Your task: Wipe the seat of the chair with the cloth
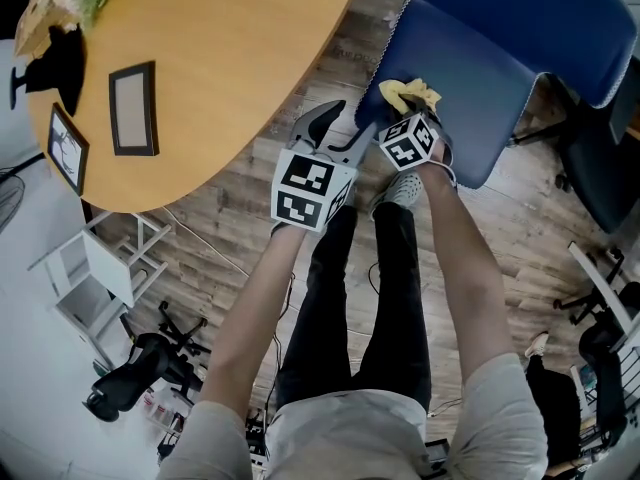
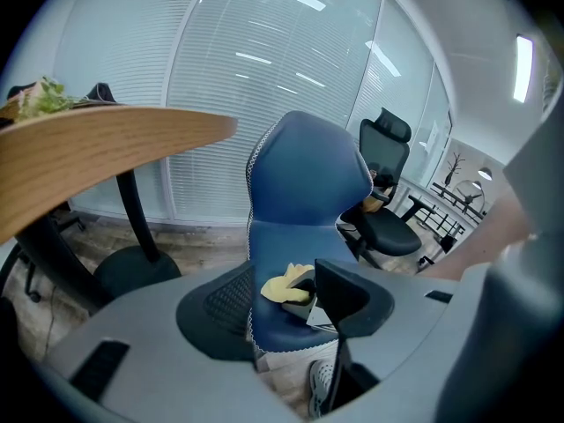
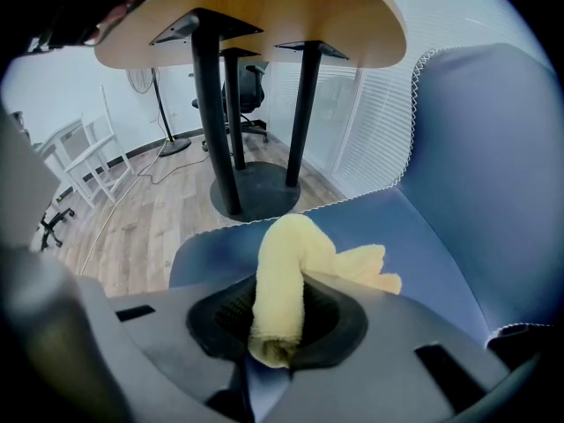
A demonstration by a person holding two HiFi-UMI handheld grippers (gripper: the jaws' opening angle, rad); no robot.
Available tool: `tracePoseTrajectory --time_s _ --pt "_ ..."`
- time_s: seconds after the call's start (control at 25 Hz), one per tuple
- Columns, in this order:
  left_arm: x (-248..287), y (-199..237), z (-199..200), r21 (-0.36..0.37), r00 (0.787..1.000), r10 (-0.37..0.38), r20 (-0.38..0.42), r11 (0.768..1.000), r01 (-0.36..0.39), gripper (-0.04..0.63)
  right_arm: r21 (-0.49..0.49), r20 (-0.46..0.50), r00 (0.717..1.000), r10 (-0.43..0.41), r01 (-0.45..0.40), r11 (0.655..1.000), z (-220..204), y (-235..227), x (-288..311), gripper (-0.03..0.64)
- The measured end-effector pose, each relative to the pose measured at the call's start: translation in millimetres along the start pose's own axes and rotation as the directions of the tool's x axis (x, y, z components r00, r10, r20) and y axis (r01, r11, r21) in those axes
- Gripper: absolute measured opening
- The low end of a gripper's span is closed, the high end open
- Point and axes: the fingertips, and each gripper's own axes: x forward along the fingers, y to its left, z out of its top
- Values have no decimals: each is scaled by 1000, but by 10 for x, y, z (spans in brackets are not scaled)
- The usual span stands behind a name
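Frames (image 1: pixel 133 108), two of them, are lying on the one wooden table (image 1: pixel 230 48) at left. Beside it, the left gripper (image 1: pixel 336 137) is hovering near the seat's (image 1: pixel 475 103) front edge, jaws spread and holding nothing. The right gripper (image 1: pixel 413 115) is clamping the one yellow cloth (image 1: pixel 408 91), whose loose end is lying on the front of the single blue chair's (image 1: pixel 520 18) seat.

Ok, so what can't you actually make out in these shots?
Right gripper view: the cloth covers the spot where the right gripper pinches it.
Head view: the top of the chair's backrest, cut off by the upper edge.
Head view: what the frame on the table shows, too small.
Any view: dirt on the seat, none discernible.
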Motion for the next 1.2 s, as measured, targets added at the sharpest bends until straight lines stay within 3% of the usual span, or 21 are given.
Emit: tracePoseTrajectory --time_s 0.84,1.2 --pt "-210 19 -191 16 1000 -28 -8 999 28 232 57 -6 1000 7 -7 998 -120 451 -140 75" --pt "-479 -29 -159 66 999 -49 -17 997 50 232 64 -38 995 89 -87 994 -327 839 -443 77"
